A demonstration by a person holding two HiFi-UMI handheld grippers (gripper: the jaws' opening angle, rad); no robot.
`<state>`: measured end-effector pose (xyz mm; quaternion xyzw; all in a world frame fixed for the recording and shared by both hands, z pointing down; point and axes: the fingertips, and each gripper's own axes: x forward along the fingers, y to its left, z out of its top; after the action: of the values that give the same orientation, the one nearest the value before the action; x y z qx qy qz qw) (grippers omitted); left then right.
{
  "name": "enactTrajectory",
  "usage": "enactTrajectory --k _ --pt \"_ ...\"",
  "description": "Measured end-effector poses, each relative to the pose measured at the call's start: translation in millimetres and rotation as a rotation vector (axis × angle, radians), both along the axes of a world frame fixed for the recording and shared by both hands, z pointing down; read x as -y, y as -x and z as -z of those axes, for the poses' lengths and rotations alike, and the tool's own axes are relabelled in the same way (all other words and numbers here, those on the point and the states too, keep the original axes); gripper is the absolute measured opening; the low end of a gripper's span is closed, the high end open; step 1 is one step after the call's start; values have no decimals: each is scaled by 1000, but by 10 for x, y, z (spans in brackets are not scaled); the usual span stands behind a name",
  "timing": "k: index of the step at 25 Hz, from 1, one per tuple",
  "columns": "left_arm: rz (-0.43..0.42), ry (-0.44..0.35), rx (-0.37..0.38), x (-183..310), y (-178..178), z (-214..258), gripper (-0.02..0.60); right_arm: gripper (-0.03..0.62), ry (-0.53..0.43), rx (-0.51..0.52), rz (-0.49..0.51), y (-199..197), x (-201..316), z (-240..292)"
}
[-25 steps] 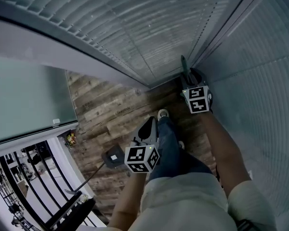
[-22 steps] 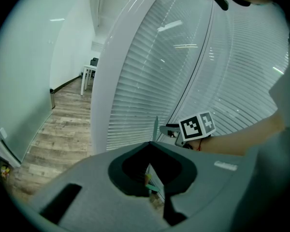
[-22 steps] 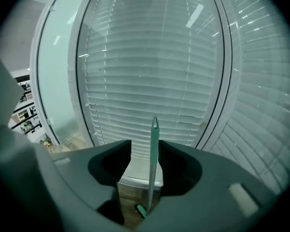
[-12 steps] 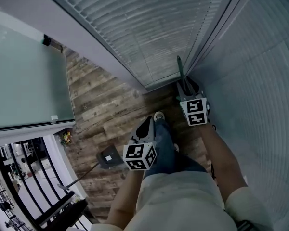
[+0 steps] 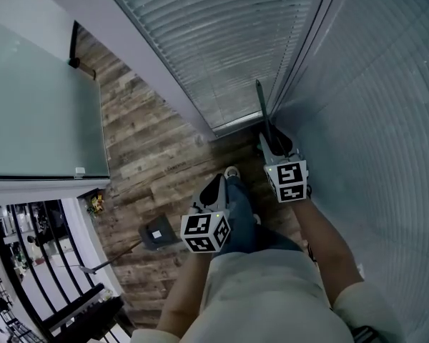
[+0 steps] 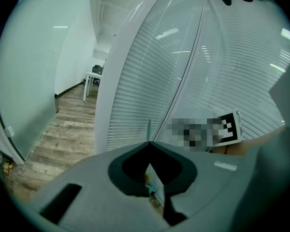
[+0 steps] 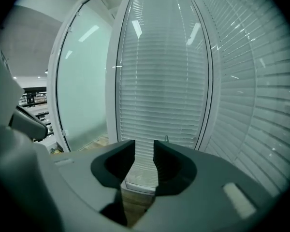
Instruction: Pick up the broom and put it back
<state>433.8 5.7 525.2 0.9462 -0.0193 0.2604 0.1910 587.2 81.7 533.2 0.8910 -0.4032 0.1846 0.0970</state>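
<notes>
The broom [image 5: 262, 113] stands in the corner where two blind-covered glass walls meet, its thin green handle upright and its dark head on the floor. Just short of it, my right gripper [image 5: 270, 141] has its jaws parted and closing. Nothing is between them in the right gripper view [image 7: 144, 151]. My left gripper [image 5: 217, 184] hangs lower left over the person's leg, with its jaw tips meeting and empty [image 6: 148, 143]. The handle's top [image 6: 148, 126] shows above them.
A long-handled dustpan [image 5: 156, 234] lies on the wood floor at lower left. A frosted glass partition [image 5: 43, 106] and a black railing [image 5: 28, 277] close the left side. Blinds [image 5: 222, 41] cover the walls ahead and to the right. The person's shoe [image 5: 231, 171] points at the corner.
My right gripper has drawn back from the broom handle, which stays standing in the corner. Both grippers have shifted toward the person, and the head view has tilted.
</notes>
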Motion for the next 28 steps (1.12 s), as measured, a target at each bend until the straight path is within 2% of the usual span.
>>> enactTrajectory --k 17,23,28 --pt "-11 -11 -42 -382 573 292 5 54 -146 6 21 1048 -434 629" --pt "-21 -13 -48 -533 719 363 5 8 -181 -3 40 1367 -583 814" --pt "-31 -15 -58 -657 829 418 5 6 -213 -11 41 1540 -715 949"
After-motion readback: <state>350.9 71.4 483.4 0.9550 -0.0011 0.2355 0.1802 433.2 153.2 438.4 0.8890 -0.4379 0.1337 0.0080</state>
